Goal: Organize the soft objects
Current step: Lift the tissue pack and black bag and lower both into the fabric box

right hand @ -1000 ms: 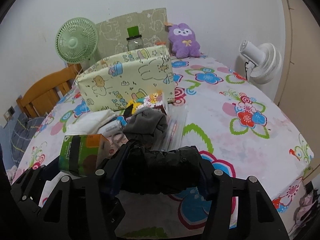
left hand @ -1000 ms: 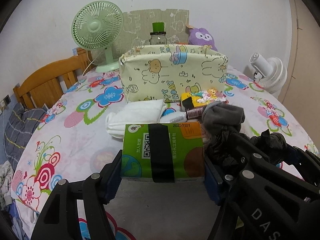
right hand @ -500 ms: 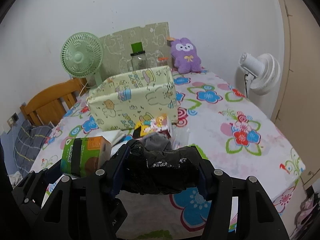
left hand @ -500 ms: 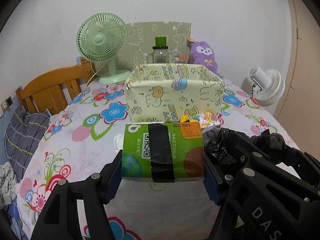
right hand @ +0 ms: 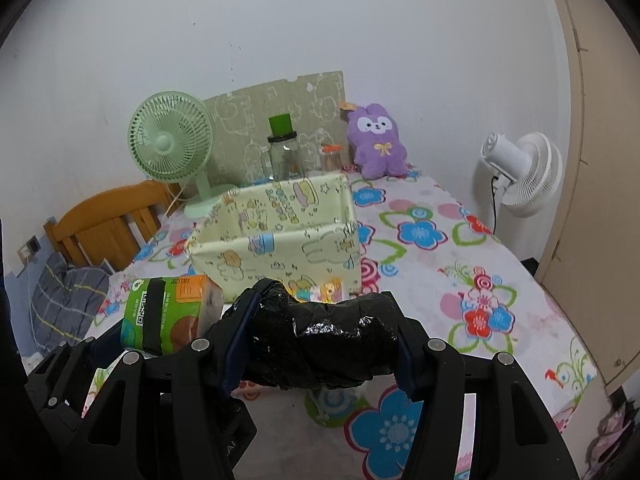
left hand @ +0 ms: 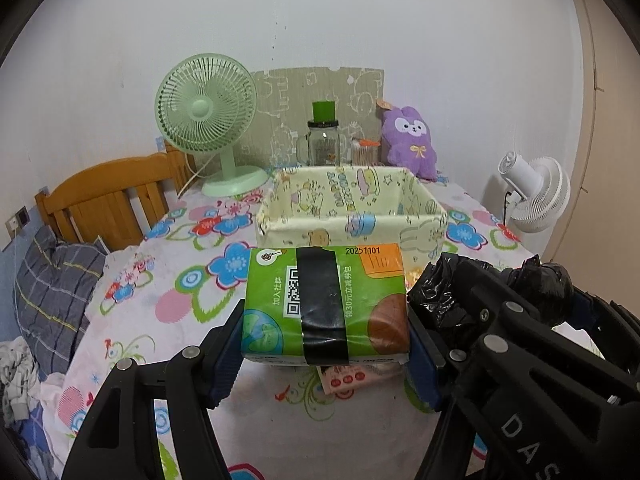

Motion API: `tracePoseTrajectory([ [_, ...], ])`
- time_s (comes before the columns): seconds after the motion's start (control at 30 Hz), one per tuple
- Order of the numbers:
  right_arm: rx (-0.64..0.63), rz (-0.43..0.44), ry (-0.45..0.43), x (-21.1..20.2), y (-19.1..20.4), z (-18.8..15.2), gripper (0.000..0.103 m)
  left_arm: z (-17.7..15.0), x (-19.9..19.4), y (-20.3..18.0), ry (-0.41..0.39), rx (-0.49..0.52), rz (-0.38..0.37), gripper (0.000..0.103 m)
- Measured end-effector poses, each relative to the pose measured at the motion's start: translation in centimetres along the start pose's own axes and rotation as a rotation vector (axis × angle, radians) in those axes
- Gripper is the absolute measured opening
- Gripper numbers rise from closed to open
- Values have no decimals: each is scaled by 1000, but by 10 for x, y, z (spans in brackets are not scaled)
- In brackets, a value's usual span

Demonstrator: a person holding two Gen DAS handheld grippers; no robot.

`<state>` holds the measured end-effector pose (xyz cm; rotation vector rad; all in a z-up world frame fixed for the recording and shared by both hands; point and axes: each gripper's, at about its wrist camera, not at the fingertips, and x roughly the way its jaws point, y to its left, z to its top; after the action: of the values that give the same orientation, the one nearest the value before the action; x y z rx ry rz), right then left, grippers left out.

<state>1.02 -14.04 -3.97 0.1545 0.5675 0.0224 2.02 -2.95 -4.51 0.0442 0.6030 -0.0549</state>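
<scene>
My left gripper (left hand: 326,344) is shut on a green tissue pack (left hand: 326,306) banded with black tape, held above the flowered tablecloth. The same tissue pack (right hand: 166,314) shows at the left of the right wrist view. My right gripper (right hand: 318,344) is shut on a crumpled black plastic bundle (right hand: 324,340), which also appears beside the pack as the black bundle (left hand: 452,298). Ahead stands an open yellow cartoon-print fabric box (left hand: 352,212), also seen as the fabric box (right hand: 276,232); its inside looks bare. Small colourful packets (right hand: 320,290) peek out between bundle and box.
At the back are a green desk fan (left hand: 208,128), a glass jar with a green lid (left hand: 324,136), a purple plush rabbit (left hand: 410,140) and a patterned board against the wall. A white fan (left hand: 532,192) stands right, a wooden headboard (left hand: 108,196) and a plaid pillow left.
Both grippers have risen with their loads. The table items below have dropped under them and the box's open top has come into sight.
</scene>
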Motion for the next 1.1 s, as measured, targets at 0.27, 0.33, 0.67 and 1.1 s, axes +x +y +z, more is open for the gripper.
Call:
tracePoseTrajectory([
  [0.27, -11, 16, -20, 2, 4, 23, 62, 21, -2, 0, -26, -3, 17, 72],
  [0.33, -12, 21, -24, 4, 4, 28, 62, 26, -1, 0, -32, -5, 21, 72],
  [0.67, -12, 16, -51, 13, 3, 54, 62, 54, 9, -3, -62, 2, 11, 72],
  [1.1, -26, 23, -54, 49, 6, 88, 62, 86, 40, -1, -76, 7, 17, 72],
])
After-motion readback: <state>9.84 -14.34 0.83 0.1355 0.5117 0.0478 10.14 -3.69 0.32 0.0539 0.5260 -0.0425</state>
